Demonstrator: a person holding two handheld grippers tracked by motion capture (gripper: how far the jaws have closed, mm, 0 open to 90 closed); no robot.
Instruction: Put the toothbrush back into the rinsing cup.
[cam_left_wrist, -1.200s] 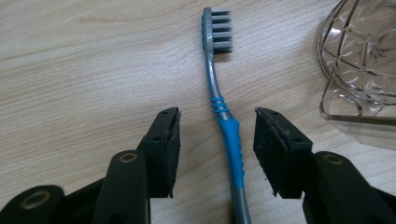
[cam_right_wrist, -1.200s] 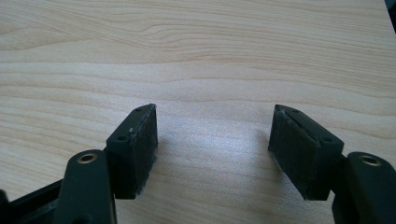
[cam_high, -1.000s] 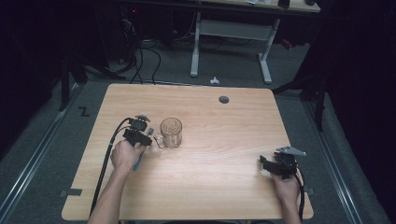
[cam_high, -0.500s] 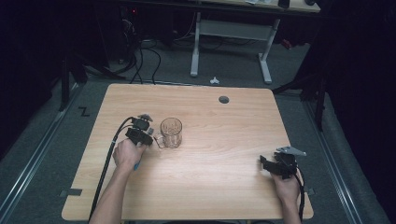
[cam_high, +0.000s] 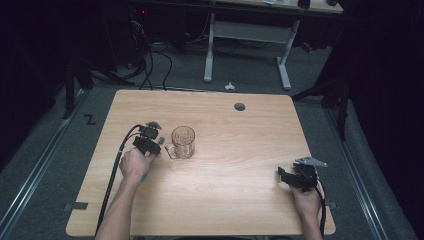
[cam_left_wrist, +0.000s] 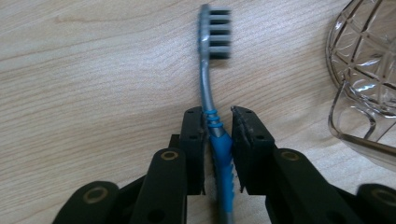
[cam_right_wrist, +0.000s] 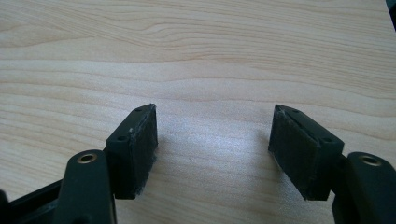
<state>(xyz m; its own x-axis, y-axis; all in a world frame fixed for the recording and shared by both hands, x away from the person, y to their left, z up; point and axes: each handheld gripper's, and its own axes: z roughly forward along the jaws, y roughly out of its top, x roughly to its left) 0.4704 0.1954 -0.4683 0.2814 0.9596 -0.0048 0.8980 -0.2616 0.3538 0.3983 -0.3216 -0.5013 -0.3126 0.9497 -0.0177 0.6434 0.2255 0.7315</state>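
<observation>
Right, left gripper (cam_left_wrist: 217, 140) has just been closing and its jaws now sit narrow on the toothbrush (cam_left_wrist: 212, 88), pads against the blue grip section of the handle. Toothbrush lies flat on the worktop (cam_high: 240, 150), long axis running straight ahead of the gripper, bristle head at top centre of the left gripper view. Glass mug (cam_high: 183, 142) is just beside it, at the right edge of that view, handle toward the gripper. So any lift into the mug means swinging the head right. Right gripper (cam_high: 295, 177) sits at lower right of the high view, jaws wide, nothing between them, well apart from both.
</observation>
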